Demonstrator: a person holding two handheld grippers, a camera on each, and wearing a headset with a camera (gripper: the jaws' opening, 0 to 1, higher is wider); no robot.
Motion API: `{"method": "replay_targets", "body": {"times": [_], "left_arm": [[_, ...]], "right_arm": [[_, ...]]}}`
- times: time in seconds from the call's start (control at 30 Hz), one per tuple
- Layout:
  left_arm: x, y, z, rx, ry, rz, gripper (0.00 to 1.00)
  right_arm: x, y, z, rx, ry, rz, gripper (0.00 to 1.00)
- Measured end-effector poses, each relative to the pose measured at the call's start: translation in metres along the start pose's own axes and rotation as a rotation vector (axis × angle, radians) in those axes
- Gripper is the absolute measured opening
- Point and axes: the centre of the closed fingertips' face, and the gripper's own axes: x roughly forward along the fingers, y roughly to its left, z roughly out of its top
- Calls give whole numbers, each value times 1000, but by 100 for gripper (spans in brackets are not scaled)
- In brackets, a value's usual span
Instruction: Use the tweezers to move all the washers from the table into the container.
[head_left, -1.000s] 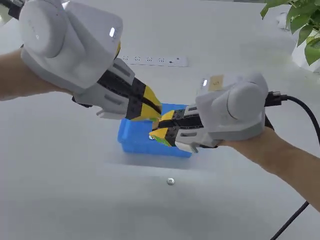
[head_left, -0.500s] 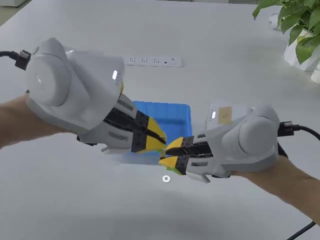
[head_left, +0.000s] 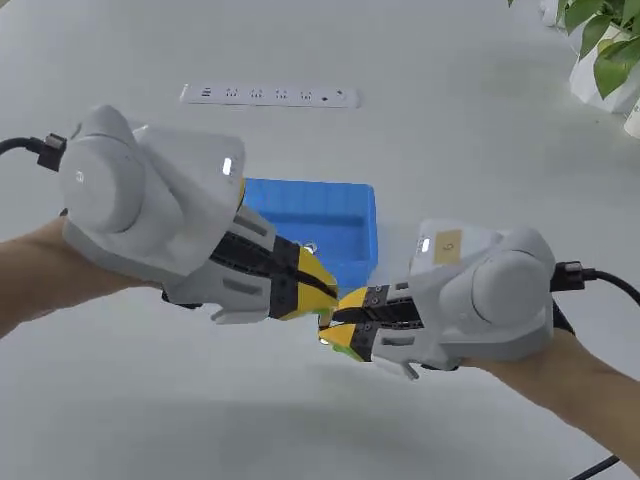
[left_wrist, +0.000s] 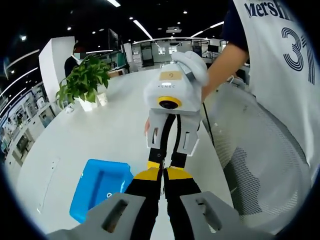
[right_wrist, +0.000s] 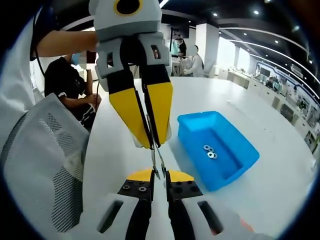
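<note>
The two tools meet nose to nose over the middle of the bench (head_left: 150, 420), on the near side of the blue container (head_left: 300, 212). The left tool (head_left: 322, 290) is clamped on the tweezers (right_wrist: 152, 145). In the right gripper view their thin blades run out from between its yellow jaws. They come down to the tip of the right tool (head_left: 336, 324), whose jaws sit close on either side of the blade ends. Whether they actually pinch the blades I cannot tell.

A few washers (right_wrist: 208, 150) lie flat on the container's floor. The patch of bench directly under the tools is hidden from above. A power strip (head_left: 270, 95) lies toward the far edge and a potted plant (head_left: 600, 50) stands at the far right corner, both well clear.

The weak point, to my eye, is the tweezers. They are slim and springy and held by only a narrow clamp. If the right tool presses off-line, the blades could twist or slide out of the left jaws. A flat washer on this smooth top could also skate away from the tips or flick off when pinched. The tools' bulky housings hang just beside the container's near wall, so a careless swing could shove it.
</note>
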Motion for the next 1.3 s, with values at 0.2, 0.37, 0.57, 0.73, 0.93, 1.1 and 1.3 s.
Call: {"method": "replay_targets", "body": {"times": [0.2,0.37,0.57,0.73,0.93,1.1,1.3], "left_arm": [[3,2,-4,-22,-5,-1,6],[5,5,-5,-39,-21,8,6],[7,6,-4,-51,-30,5,6],[7,3,-2,-48,-33,-6,6],[6,-1,5,-43,-49,-23,6],[6,-1,4,-41,-43,-28,6],[7,1,0,-39,-31,-25,6]], "right_arm": [[4,-1,-4,21,-1,-1,10],[5,-4,-6,31,6,-6,6],[5,-5,-12,47,14,-12,7],[5,-2,-13,65,4,-9,15],[8,0,-7,81,-33,-7,19],[9,0,-6,71,-38,-6,14],[8,-3,-10,66,-29,-12,13]]}}
